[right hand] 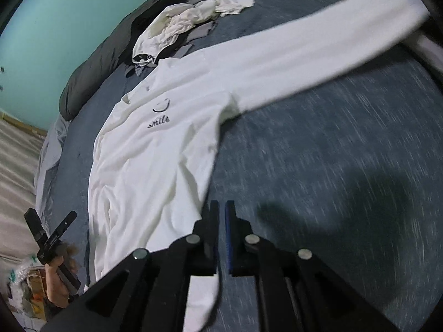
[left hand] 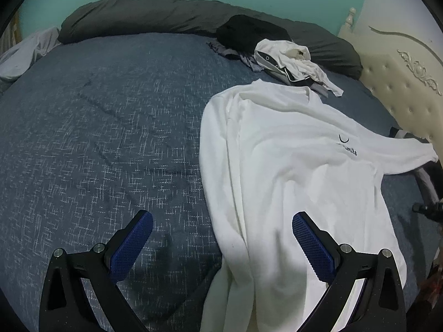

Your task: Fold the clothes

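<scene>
Right hand-held gripper (right hand: 221, 207), pinched on the white long-sleeved cotton shirt's (right hand: 155, 149) hem, should lift evenly; left hand-held gripper (left hand: 223, 218) hovers apart.

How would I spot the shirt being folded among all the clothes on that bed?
Start at the blue quilt covering the bed. The white long-sleeved shirt lies spread flat on it, below a crumpled clothes pile near the dark pillows. Only it has a small black smile logo on its chest.
</scene>
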The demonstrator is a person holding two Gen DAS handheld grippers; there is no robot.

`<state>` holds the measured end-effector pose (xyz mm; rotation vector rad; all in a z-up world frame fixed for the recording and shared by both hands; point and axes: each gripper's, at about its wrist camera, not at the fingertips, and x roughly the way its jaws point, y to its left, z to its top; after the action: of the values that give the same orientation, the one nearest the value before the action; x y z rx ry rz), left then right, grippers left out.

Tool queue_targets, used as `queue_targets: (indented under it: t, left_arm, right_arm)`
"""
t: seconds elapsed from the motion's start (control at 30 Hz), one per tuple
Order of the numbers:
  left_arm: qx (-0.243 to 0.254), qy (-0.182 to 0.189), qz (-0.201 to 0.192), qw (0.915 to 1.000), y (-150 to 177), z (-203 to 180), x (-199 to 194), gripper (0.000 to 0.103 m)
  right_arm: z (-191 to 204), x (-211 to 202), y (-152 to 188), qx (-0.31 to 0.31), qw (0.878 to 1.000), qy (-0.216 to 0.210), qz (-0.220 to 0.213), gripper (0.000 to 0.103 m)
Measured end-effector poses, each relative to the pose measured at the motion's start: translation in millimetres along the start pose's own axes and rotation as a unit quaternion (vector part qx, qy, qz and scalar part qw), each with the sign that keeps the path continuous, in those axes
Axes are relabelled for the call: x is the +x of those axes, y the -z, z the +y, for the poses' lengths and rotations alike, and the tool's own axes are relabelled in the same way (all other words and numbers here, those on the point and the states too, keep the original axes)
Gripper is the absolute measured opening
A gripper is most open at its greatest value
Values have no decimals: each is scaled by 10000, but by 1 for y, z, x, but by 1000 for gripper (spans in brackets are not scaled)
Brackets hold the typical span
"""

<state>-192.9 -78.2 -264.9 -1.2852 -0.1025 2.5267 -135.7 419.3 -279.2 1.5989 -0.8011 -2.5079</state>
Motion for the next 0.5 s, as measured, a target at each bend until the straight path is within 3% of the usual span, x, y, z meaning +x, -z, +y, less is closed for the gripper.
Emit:
queue_targets:
  t: [0.13, 0.5]
  left_arm:
    - [44, 129, 74, 9999, -18, -3, 13, 103]
    - [576, 62, 161, 9982, -134, -7, 63, 103]
  right_arm:
    - [18, 17, -29, -244, 9997, 11, 17, 30]
    - [67, 77, -118, -805, 9967, -134, -30, 32]
